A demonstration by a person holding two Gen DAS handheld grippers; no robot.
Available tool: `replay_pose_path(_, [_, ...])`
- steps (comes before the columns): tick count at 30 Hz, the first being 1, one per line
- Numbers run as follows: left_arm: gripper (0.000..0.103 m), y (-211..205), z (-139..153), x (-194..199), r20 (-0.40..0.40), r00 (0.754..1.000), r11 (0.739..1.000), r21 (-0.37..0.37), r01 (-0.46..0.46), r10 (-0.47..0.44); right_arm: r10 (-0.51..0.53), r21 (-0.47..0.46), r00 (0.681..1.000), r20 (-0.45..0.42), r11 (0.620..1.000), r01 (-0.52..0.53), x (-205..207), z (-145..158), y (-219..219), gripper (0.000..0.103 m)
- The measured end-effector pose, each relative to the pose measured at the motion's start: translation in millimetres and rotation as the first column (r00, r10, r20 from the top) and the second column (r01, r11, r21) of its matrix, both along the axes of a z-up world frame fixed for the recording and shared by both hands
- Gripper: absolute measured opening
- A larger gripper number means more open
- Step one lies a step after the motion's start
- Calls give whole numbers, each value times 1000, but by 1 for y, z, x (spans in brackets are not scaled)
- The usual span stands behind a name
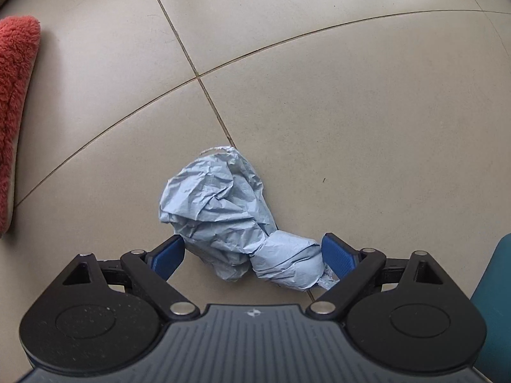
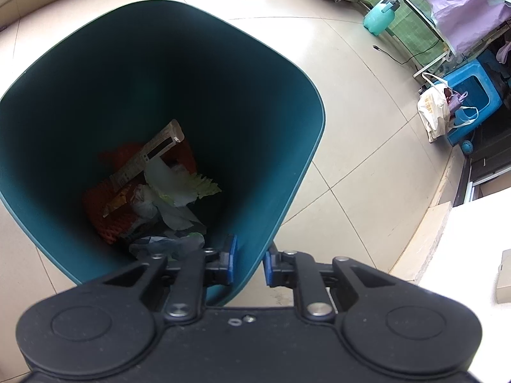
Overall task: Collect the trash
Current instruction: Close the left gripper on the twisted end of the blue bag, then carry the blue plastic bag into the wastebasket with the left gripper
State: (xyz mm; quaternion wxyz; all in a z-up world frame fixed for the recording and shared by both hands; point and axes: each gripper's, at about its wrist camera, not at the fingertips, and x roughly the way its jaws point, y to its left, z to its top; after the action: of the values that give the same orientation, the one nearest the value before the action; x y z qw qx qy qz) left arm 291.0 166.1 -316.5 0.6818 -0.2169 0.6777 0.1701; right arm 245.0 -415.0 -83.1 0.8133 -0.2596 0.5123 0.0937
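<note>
Left gripper [image 1: 254, 255]: points down at the tiled floor [image 1: 351, 111]; blue-padded fingers [image 1: 167, 257] spread wide apart, one on each side of the near end of a crumpled blue paper wad [image 1: 223, 217]. The right pad sits against the wad's twisted tail; the left pad stands just clear of it. The wad lies on the floor, across a grout line, its bulk reaching away beyond the fingertips.

Right gripper [image 2: 249, 263]: fingers [image 2: 230, 263] nearly together, straddling the near wall of a teal trash bin [image 2: 262, 102], one pad inside the rim, the other outside. Whether the pads press the wall cannot be told.

Bin contents: a printed cardboard strip [image 2: 147, 156], orange netting [image 2: 105, 220], pale leafy scraps [image 2: 182, 185], a clear plastic bag [image 2: 166, 245].

Left view, far left: a red fluffy mat [image 1: 16, 95]; at the right edge, a teal sliver of the bin.

Right view, far right: a white carrier bag [image 2: 436, 108] against a blue plastic stool [image 2: 479, 89], and farther off a turquoise spray bottle [image 2: 380, 17].
</note>
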Motion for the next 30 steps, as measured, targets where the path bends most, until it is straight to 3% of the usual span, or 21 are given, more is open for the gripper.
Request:
replay_pose_path(4, [90, -10, -7, -3, -24, 999, 999, 21, 39, -38, -2, 1, 1000, 0, 1000, 2, 0, 0, -1, 16])
replay_pose_path(6, [63, -14, -11, -6, -46, 998, 999, 12, 49, -49, -1, 0, 1000, 2, 1000, 1, 0, 0, -1, 16])
replay_pose_path(8, [55, -16, -9, -8, -46, 997, 998, 37, 60, -58, -1, 1, 1000, 2, 1000, 1, 0, 0, 0, 16])
replay_pose_path(9, [46, -17, -8, -9, -44, 997, 997, 37, 66, -65, 0, 1, 1000, 3, 1000, 0, 0, 0, -1, 16])
replay_pose_path(14, [44, -23, 4, -16, -41, 994, 991, 87, 105, -102, 2, 0, 1000, 4, 1000, -2, 0, 0, -1, 16])
replay_pose_path(20, [44, -52, 52, -11, -4, 982, 974, 130, 187, -188, 1, 3, 1000, 6, 1000, -1, 0, 1, -2, 16])
replay_pose_path(30, [44, -114, 159, -20, 152, 907, 913, 185, 363, -392, -2, 14, 1000, 11, 1000, 2, 0, 1, -3, 16])
